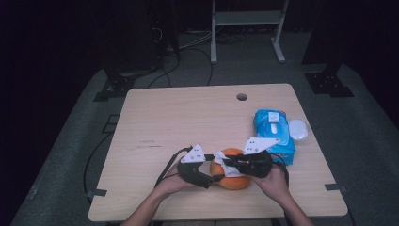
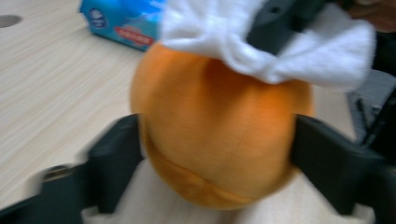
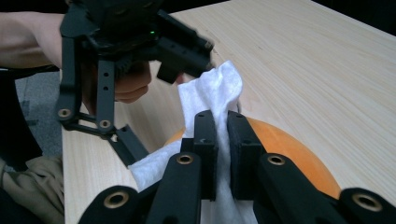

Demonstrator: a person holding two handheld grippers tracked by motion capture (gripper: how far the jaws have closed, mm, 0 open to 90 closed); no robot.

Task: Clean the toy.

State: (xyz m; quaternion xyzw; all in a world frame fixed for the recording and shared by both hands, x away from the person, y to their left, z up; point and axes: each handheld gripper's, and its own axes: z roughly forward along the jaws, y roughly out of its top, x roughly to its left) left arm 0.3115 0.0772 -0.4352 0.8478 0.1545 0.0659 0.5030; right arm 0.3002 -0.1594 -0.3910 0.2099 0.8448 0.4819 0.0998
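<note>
My left gripper (image 1: 217, 178) has its jaws set on either side of the orange fruit (image 1: 231, 181), the pads against its flanks, near the front edge of the wooden table (image 1: 188, 113). My right gripper (image 3: 222, 140) has its jaws pressed together on a white wipe (image 3: 212, 91), pinching it and holding it against the top of the fruit. A blue wipes pack (image 1: 274, 134) lies just beyond, to the right.
</note>
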